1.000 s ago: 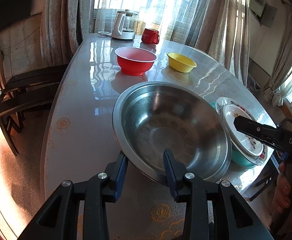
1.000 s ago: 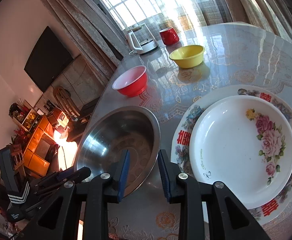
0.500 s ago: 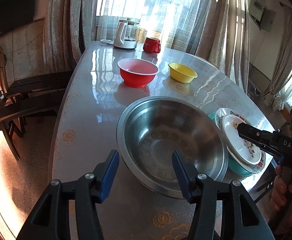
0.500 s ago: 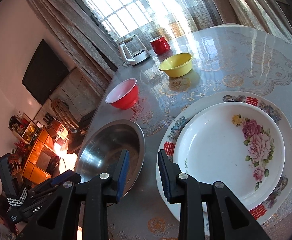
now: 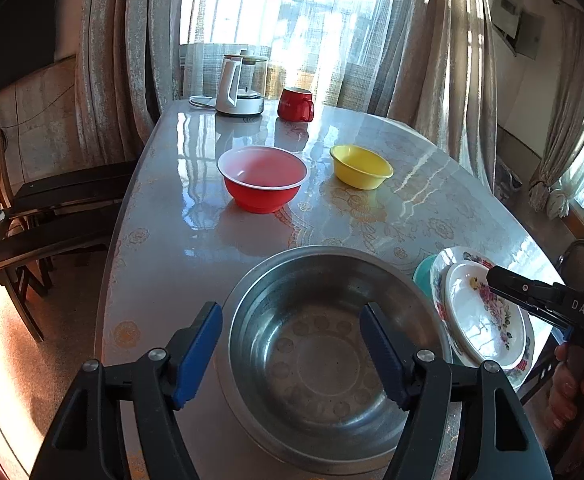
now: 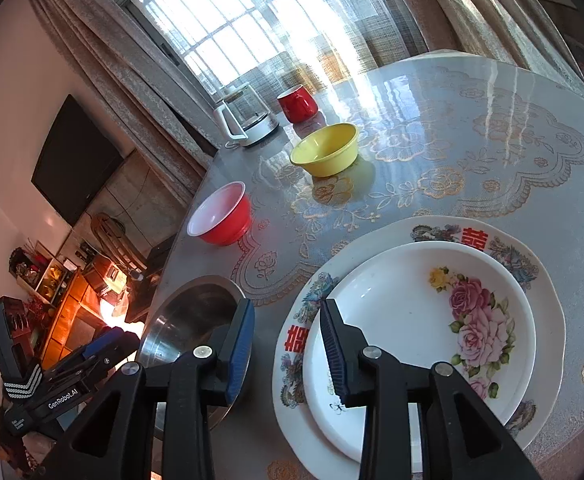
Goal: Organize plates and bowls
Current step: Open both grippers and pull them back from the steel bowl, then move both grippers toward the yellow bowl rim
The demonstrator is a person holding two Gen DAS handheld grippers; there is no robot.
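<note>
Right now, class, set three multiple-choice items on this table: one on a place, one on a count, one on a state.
1. Where does the rose plate lie?
A in the steel bowl
B on a larger plate
C beside the kettle

2. How many plastic bowls stand on the table?
A two
B three
C four

3. How is the left gripper?
A shut on the mug
B shut on the steel bowl's rim
C open

Key: B, the larger plate rims it; A, red bowl and yellow bowl; C, its pads touch nothing.
</note>
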